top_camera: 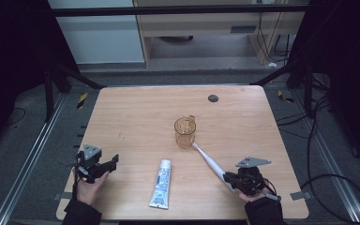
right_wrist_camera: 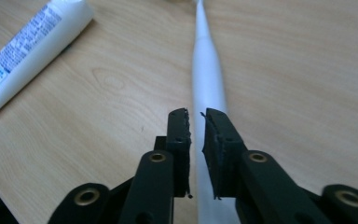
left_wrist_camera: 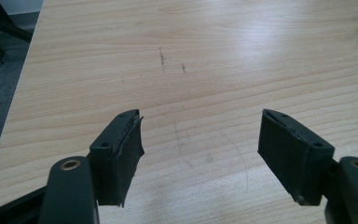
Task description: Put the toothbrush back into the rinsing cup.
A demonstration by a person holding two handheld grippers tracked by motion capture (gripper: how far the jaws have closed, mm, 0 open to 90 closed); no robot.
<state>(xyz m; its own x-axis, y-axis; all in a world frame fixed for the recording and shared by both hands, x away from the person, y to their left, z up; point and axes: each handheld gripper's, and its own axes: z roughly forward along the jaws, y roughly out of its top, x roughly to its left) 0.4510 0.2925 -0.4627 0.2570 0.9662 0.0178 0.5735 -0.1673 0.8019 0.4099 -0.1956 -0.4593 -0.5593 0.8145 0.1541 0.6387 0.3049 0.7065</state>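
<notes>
Right claw was pinched on toothbrush handle, head touching cup; lifting carelessly could tip cup. Left claw spread, well left of cup, above worktop.

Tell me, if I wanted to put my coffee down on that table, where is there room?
The whole far half of the table behind the orange cup is bare, save a small dark disc. The left side beyond the left gripper is free too. The near middle is crowded: toothpaste tube, toothbrush, right gripper.
</notes>
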